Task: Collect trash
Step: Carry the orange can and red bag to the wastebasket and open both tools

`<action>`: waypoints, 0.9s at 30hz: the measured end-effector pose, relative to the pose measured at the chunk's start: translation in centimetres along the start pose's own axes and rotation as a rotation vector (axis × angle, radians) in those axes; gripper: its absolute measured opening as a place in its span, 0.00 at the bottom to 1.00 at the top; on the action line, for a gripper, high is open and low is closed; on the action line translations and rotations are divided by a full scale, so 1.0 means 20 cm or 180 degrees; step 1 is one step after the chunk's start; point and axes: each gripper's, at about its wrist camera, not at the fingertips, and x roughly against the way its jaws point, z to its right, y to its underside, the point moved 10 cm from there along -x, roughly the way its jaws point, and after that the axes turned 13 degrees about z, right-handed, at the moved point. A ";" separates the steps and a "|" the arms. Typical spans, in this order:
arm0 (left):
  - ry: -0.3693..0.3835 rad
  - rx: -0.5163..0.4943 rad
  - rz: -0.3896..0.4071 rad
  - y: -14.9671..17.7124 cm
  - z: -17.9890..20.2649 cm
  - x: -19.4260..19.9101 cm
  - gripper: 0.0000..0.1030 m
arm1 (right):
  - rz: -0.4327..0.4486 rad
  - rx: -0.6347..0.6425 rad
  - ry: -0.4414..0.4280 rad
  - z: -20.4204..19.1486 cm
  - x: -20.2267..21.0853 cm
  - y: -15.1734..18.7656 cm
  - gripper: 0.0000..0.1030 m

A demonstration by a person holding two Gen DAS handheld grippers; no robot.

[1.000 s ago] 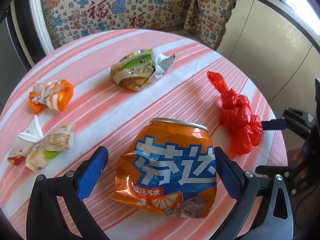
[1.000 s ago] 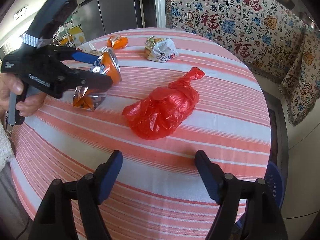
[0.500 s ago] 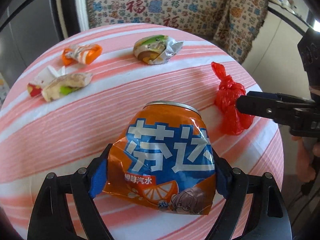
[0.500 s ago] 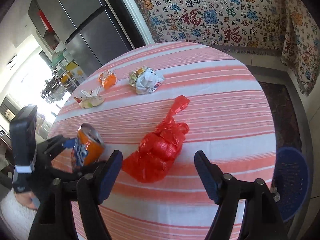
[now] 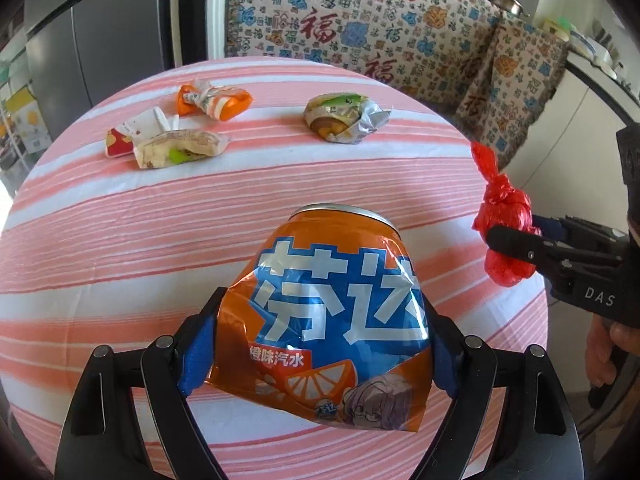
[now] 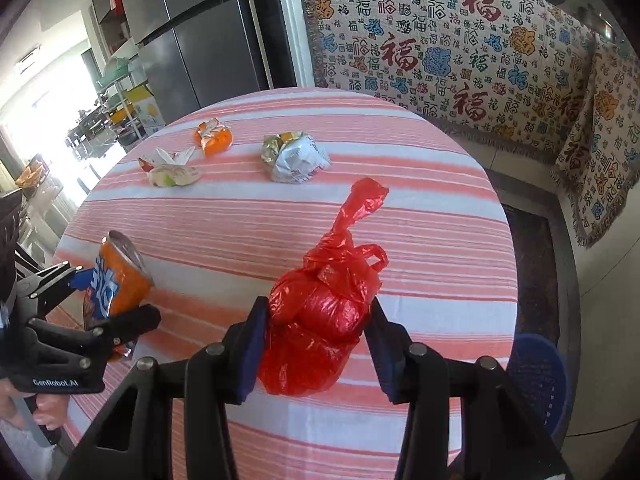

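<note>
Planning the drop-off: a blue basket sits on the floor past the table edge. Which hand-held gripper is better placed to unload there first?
Right. The right hand-held gripper, closing on the red bag, is beside the blue basket.

Round desk (image 6: 420, 152) under a pink-and-white striped cloth. Behind it, patterned throw (image 6: 440, 52) printed with red and blue characters. Grey refrigerator (image 6: 200, 36) at left. Blue mesh basket (image 6: 540, 380) on floor, right.

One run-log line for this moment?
left tool: holds crushed can | right tool: closing on red bag | three wrappers on table
</note>
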 end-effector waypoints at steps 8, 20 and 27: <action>0.0032 0.0003 -0.0017 -0.02 0.15 0.02 0.84 | -0.0016 -0.0043 -0.0034 0.10 0.09 0.05 0.46; 0.0276 -0.0184 0.0045 -0.07 0.54 0.08 0.84 | 0.0139 -0.0282 0.0072 0.37 0.31 0.07 0.46; 0.0513 -0.0408 0.0039 -0.09 0.86 0.09 0.84 | 0.0207 -0.0501 0.0250 0.64 0.47 0.11 0.46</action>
